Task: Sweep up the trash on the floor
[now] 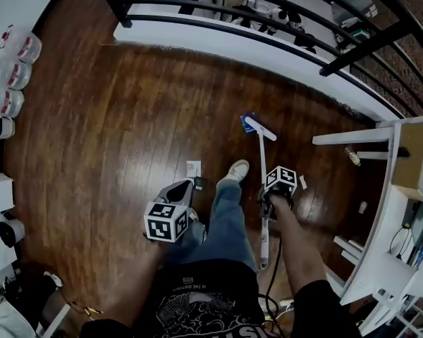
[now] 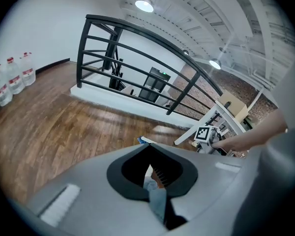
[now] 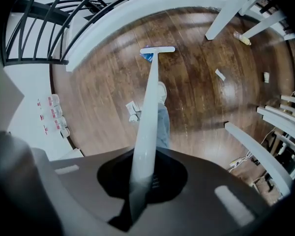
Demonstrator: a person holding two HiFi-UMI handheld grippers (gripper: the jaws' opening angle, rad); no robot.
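Trash (image 1: 193, 167) lying scattered on the dark wooden plank floor (image 1: 127, 118).
Your right gripper (image 3: 140, 181) is clamping the white long-handled broom (image 3: 150, 97), whose head is half hiding a blue scrap (image 3: 147, 57); your left gripper (image 2: 155, 181) is hanging slightly parted, empty.

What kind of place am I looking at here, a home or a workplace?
Probably a loft or mezzanine workspace. A dark wooden floor ends at a black railing that seems to overlook a lower level, white desks stand to one side, and a brick wall shows beyond.
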